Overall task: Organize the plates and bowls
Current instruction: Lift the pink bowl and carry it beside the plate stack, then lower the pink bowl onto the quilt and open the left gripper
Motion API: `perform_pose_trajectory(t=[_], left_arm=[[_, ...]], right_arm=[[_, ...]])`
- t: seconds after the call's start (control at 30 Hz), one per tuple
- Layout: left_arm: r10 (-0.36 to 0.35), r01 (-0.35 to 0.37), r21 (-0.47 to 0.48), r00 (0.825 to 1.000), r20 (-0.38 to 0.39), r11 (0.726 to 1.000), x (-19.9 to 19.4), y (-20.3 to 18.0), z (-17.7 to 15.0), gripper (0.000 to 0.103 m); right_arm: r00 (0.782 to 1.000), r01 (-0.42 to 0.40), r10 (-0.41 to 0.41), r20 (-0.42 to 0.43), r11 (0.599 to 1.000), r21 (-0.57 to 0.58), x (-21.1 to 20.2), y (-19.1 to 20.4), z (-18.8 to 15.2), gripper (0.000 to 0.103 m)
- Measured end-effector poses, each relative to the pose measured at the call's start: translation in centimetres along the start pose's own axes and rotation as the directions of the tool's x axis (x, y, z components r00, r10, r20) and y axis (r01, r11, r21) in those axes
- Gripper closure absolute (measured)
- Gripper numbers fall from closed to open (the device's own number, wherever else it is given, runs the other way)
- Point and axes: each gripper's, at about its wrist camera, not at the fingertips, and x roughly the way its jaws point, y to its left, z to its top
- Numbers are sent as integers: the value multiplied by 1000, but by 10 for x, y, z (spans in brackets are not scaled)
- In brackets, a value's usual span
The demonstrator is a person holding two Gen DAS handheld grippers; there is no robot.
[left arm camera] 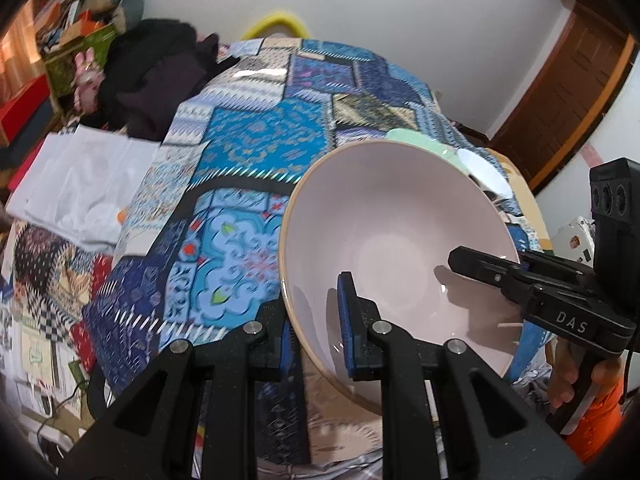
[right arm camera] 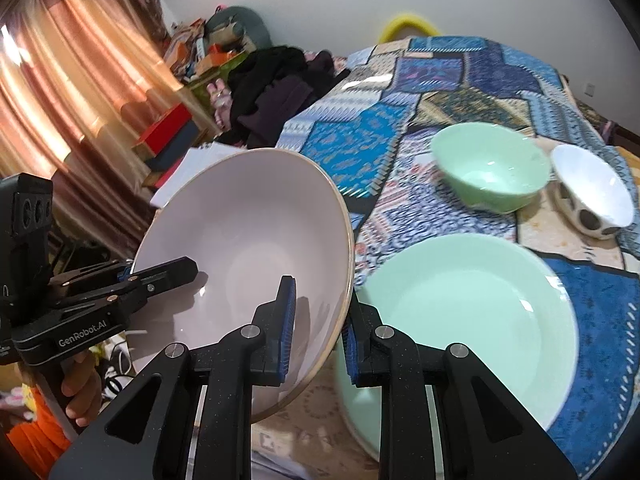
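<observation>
A large pale pink plate (left arm camera: 400, 240) with a tan rim is held tilted above the table by both grippers. My left gripper (left arm camera: 316, 324) is shut on its near rim. My right gripper (right arm camera: 320, 336) is shut on the opposite rim of the pink plate (right arm camera: 248, 240). Each gripper shows in the other's view, the right gripper (left arm camera: 480, 268) and the left gripper (right arm camera: 160, 276). A large mint green plate (right arm camera: 472, 320) lies on the table to the right. Behind it stand a mint green bowl (right arm camera: 492, 168) and a white bowl with dark spots (right arm camera: 592, 192).
The table wears a blue patchwork cloth (left arm camera: 256, 152). White papers (left arm camera: 88, 184) lie at its left edge. Dark clothes (left arm camera: 160, 76) and cluttered shelves (right arm camera: 192, 64) stand behind, with a curtain (right arm camera: 72, 80) at left. A brown door (left arm camera: 572, 92) is at far right.
</observation>
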Motion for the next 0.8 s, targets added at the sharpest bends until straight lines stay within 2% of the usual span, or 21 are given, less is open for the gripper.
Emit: perform_pose_trajectory(t=[0.2, 0.53, 0.8], left_arm=[[14, -15, -36, 999, -43, 999, 11, 24, -16, 85], [-6, -6, -95, 992, -122, 995, 40, 48, -36, 85], [-10, -7, -126, 992, -130, 992, 46, 56, -38, 85]], right_arm=[[998, -14, 14, -56, 1000, -10, 22, 10, -5, 84], [990, -6, 4, -141, 1000, -13, 48, 14, -15, 84], [986, -5, 2, -164, 1000, -14, 54, 14, -18, 82]])
